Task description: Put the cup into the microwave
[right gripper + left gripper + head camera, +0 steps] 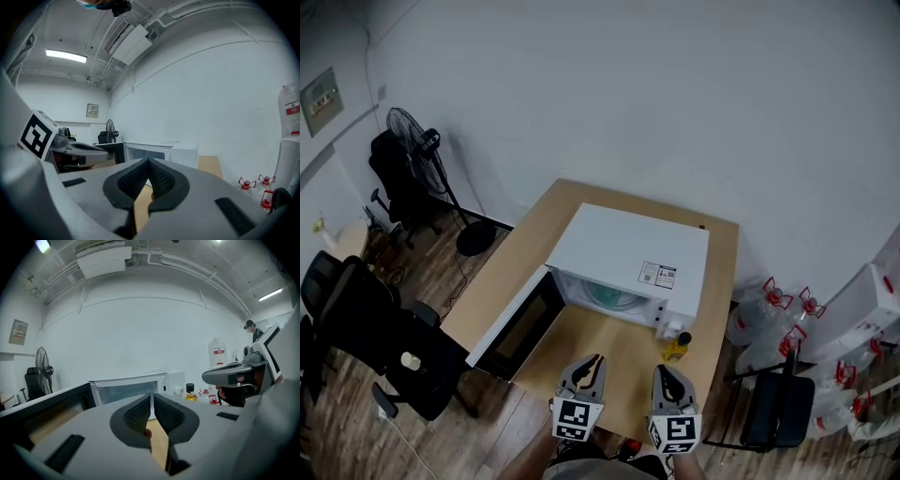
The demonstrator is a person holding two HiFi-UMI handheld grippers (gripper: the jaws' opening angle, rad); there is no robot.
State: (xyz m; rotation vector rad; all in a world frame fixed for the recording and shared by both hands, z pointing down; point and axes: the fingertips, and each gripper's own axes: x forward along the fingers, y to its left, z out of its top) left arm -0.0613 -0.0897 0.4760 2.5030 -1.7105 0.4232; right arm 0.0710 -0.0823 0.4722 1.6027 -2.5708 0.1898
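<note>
Two empty grippers, my left gripper (592,362) and right gripper (662,371), hover closed over the table (581,342) near edge; the microwave (628,246) has its door (517,323) swung left, presumably awaiting the cup.

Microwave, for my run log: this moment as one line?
white boxy microwave: door open | left tool: shut, empty | right tool: shut, empty

The table (581,342) is light wood, smooth and matt. The microwave (623,246) has a smooth white shell, and its door (523,323) is dark and shiny. The left gripper (152,397) is matt grey plastic with rough, bumpy black pads (138,414). The floor (464,272) is dark wooden boards.
</note>
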